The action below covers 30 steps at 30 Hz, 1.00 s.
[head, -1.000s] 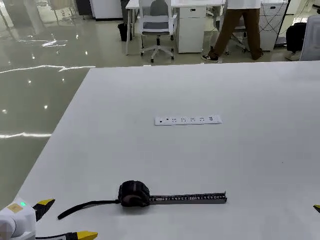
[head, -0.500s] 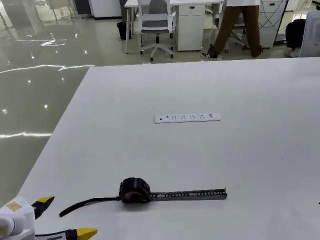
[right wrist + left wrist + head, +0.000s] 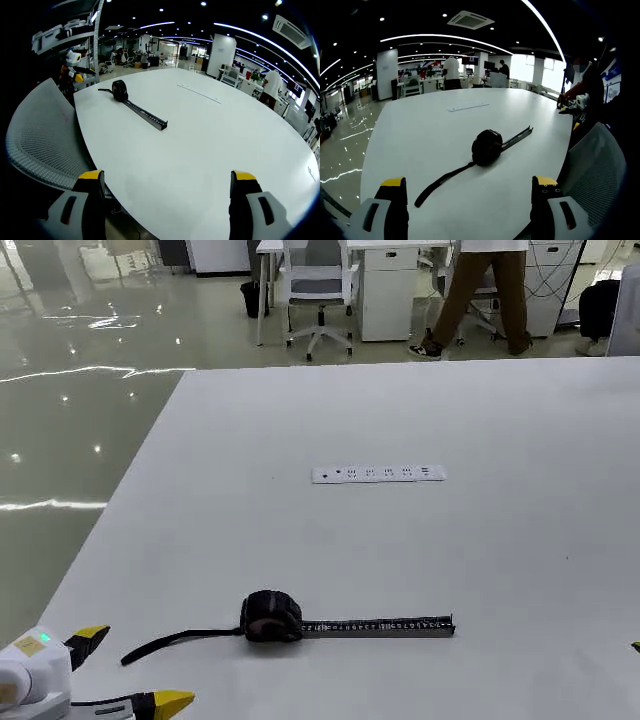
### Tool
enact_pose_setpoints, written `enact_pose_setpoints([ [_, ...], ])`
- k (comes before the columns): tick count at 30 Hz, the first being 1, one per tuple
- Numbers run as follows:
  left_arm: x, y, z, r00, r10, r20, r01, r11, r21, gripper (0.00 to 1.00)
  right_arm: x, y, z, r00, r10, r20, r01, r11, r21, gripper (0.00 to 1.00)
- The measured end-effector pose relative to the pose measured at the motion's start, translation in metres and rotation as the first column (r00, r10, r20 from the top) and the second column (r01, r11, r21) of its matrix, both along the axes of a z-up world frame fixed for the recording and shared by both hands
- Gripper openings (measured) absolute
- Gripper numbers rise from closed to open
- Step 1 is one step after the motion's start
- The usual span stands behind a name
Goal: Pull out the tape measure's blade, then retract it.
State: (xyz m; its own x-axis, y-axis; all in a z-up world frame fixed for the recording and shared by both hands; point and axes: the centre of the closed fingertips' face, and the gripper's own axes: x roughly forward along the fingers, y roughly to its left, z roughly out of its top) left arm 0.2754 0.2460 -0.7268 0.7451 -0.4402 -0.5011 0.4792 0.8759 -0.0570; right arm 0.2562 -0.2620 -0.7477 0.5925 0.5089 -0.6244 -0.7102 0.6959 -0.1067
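Tabletop (image 3: 500,430): tape measure (image 3: 272,617) beyond left gripper (image 3: 135,670)

A wide white bench (image 3: 500,440) stretches away. Beyond its far edge a glossy pale floor (image 3: 80,370) mirrors the ceiling lamps. There stand a grey office chair (image 3: 316,290) and a white cabinet (image 3: 388,300), with a person (image 3: 480,285) walking past. In the left gripper view, strip lights (image 3: 440,35) curve across a dark ceiling beside an air vent (image 3: 470,20), and bright windows (image 3: 530,67) line the far wall. A grey mesh chair (image 3: 40,135) sits at the bench's near edge.
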Motion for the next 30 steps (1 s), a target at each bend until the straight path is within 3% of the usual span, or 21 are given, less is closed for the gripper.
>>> enact_pose_setpoints([
  [7, 0.0, -0.004, 0.005, 1.0, 0.007, 0.004, -0.007, 1.0, -0.008, 1.0, 0.002, -0.003, 0.0, 1.0, 0.005, -0.001, -0.005, 1.0, -0.004, 1.0],
  [20, 0.01, -0.013, 0.008, 1.0, 0.021, 0.013, -0.022, 1.0, 0.004, 1.0, 0.009, -0.003, 0.008, 1.0, 0.01, 0.005, -0.01, 1.0, 0.011, 1.0],
  [24, 0.017, -0.018, 0.01, 0.999, 0.05, 0.019, -0.05, 0.999, -0.005, 1.0, 0.014, 0.004, 0.01, 0.999, 0.034, 0.004, -0.035, 0.999, 0.003, 1.0],
  [26, 0.022, -0.018, 0.007, 0.996, 0.081, 0.021, -0.082, 0.996, 0.026, 1.0, 0.017, 0.007, 0.011, 0.999, 0.049, 0.004, -0.049, 0.999, -0.006, 1.0],
  [30, 0.032, -0.029, 0.009, 0.995, 0.102, 0.017, -0.101, 0.995, -0.006, 1.0, 0.023, 0.013, 0.008, 0.994, 0.105, -0.007, -0.105, 0.993, -0.05, 1.0],
])
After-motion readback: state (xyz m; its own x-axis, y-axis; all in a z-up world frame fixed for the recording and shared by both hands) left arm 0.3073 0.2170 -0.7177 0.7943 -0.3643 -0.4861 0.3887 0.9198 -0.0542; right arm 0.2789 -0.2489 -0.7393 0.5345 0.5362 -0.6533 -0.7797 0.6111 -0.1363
